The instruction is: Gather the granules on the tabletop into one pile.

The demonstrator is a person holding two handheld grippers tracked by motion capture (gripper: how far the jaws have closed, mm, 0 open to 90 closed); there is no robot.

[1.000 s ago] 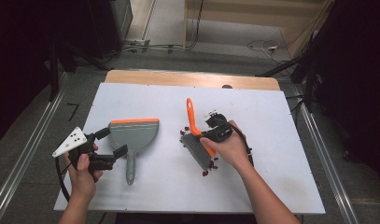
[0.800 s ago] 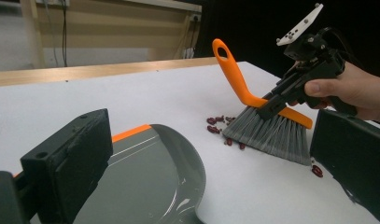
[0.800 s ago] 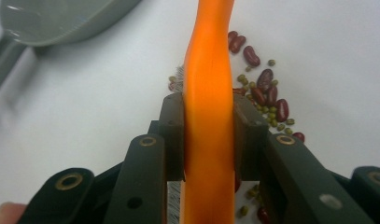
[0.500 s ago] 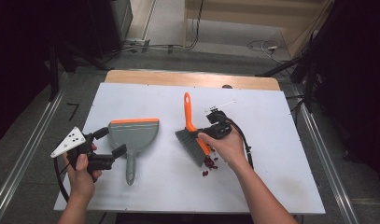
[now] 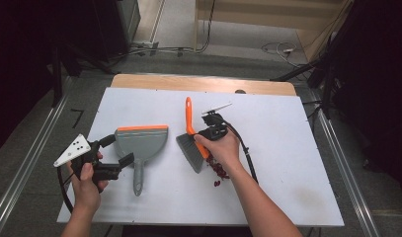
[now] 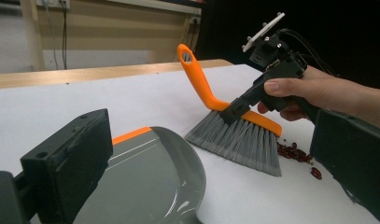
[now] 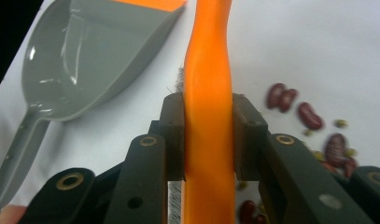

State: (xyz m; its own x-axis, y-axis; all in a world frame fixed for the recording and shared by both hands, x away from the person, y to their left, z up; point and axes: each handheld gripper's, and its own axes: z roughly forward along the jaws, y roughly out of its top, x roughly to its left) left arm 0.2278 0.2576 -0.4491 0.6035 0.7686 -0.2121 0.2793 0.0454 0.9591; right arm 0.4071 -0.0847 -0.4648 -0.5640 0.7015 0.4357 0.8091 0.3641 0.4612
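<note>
No text, label, brand, number or sign can be read anywhere, neither on the brush (image 5: 191, 140), nor on the dustpan (image 5: 140, 145), nor on the desk (image 5: 287, 163).

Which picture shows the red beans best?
The right gripper view: the red beans lie close and large. The left gripper view shows them small behind the brush; the high view shows tiny specks beside the right hand.

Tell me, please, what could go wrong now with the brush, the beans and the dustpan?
The beans lie behind the brush, away from the dustpan, so a stroke toward the pan may miss them. The left gripper has open jaws near the pan's handle without gripping it; the pan could slide when bristles push. Beans may roll and scatter.
</note>
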